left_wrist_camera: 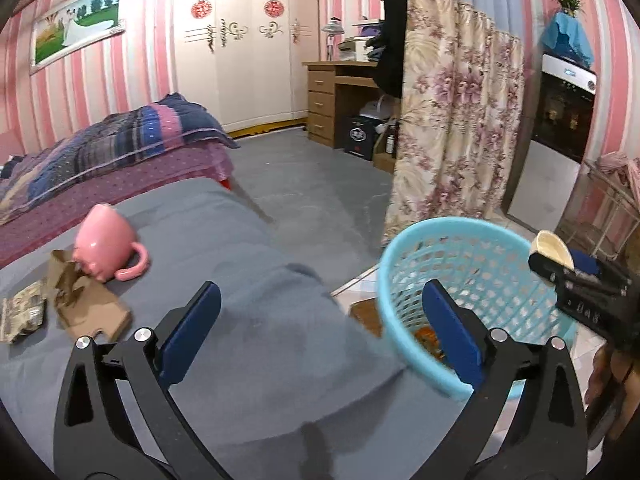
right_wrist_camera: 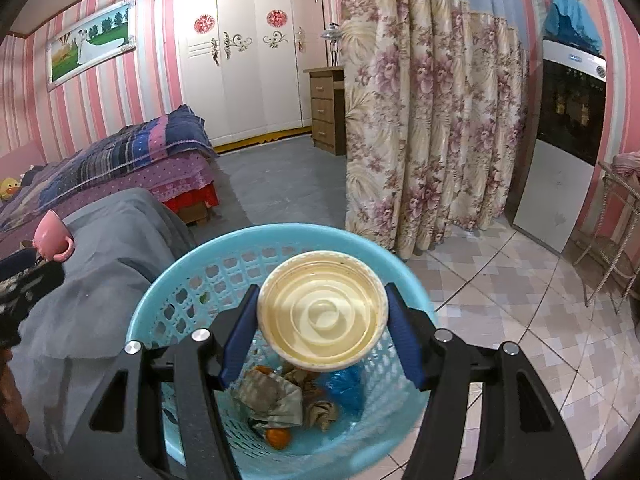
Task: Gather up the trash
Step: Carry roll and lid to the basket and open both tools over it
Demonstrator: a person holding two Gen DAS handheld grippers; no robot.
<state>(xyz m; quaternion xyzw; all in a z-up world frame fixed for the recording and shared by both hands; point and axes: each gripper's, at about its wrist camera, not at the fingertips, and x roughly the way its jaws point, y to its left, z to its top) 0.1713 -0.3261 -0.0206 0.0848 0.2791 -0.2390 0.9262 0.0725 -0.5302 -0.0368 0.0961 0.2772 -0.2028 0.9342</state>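
Your right gripper point(right_wrist_camera: 322, 330) clamps a used paper bowl point(right_wrist_camera: 322, 312) directly above the blue basket point(right_wrist_camera: 160, 312) — wrappers already lie inside. Your left gripper point(left_wrist_camera: 320, 336) gapes empty beside the basket; torn cardboard point(left_wrist_camera: 86, 300) remains left of it.

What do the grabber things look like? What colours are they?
Both look the same. The left gripper has two curved black arms shaped like tongs, each with shiny silver round bolts, and flat blue fingers at the tips. The right gripper has the same black arms, silver bolts and blue fingers. No cables or sleeves show.
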